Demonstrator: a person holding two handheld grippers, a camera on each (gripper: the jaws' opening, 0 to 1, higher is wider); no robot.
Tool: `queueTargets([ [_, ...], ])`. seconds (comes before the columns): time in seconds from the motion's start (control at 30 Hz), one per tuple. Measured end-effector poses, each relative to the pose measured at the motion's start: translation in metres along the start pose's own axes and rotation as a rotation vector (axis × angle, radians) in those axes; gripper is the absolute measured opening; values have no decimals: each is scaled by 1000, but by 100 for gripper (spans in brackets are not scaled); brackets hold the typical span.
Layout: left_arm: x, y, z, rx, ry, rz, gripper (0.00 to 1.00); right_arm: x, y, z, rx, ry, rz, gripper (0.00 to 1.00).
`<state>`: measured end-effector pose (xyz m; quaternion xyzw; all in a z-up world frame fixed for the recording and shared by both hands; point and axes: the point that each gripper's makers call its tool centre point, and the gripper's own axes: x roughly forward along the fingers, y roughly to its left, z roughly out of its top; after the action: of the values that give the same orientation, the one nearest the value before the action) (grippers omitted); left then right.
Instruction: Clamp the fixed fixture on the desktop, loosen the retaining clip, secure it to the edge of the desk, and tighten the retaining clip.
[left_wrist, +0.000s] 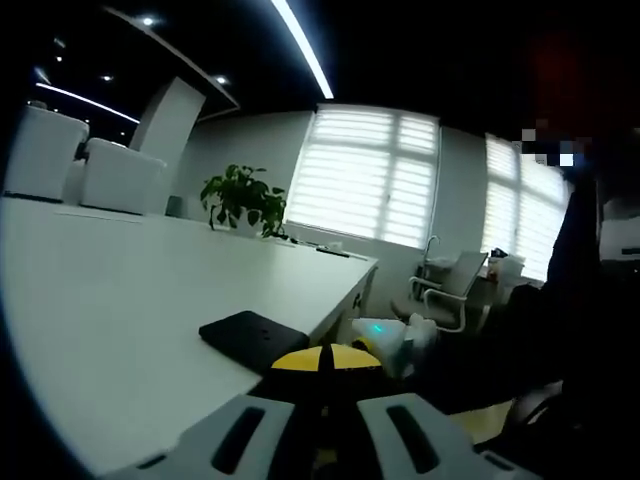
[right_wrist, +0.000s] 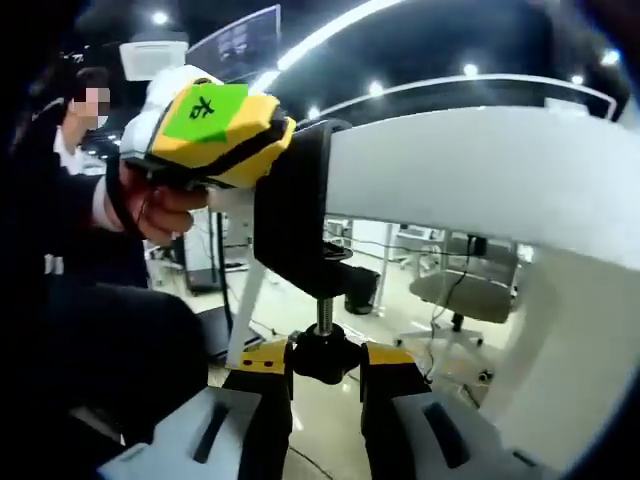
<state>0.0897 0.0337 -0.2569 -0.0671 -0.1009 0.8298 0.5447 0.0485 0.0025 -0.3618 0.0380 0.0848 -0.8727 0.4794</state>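
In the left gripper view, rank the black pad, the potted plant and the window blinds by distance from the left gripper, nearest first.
1. Black pad, on the desk edge just ahead of the fingers.
2. Potted plant, far end of the desk.
3. Window blinds, on the back wall.

Office surroundings seen from both gripper views.
A potted plant is set at the far side of the white surface, before a window with closed blinds. White chairs are ranged at the far left, and a ceiling light strip runs overhead. A flat black object, possibly a pad, lies near the edge. An office chair is seen on the floor beyond.
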Motion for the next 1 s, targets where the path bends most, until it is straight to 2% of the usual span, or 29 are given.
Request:
queueTargets([
  [0.13,0,0,0,-12,-5,-2,1,0,2,0,5,-10,-7,24],
  [0.23,0,1,1,-14,-7,4,1,-3,-1,-1,20,-4,-77,24],
  [0.3,1,1,1,-15,-9,5,1,-8,-1,1,122,-13,-130,24],
  [0.33,1,1,1,-13,-10,5,1,-11,-1,1,148,-3,-161,25],
  [0.43,1,1,1,-9,-12,5,1,-23,-10,5,56,13,-337,29],
  [0.47,2,0,1,-6,-13,5,1,-25,-10,4,72,26,-409,31],
  [0.57,2,0,1,-2,-15,5,1,-23,-4,3,167,40,-510,37],
  [0.63,2,0,1,1,-18,5,1,-22,-3,0,162,71,-600,39],
  [0.67,2,0,1,3,-19,5,1,-20,-3,2,168,65,-638,39],
  [0.83,2,0,1,4,-23,3,1,-7,-1,7,175,54,-769,35],
  [0.87,2,0,1,3,-26,3,1,-4,0,6,170,70,-781,34],
  [0.9,2,0,2,0,-29,1,1,-8,-5,6,123,95,-819,31],
  [1.0,1,0,2,-5,-35,-1,1,-11,-9,4,81,134,-850,23],
])
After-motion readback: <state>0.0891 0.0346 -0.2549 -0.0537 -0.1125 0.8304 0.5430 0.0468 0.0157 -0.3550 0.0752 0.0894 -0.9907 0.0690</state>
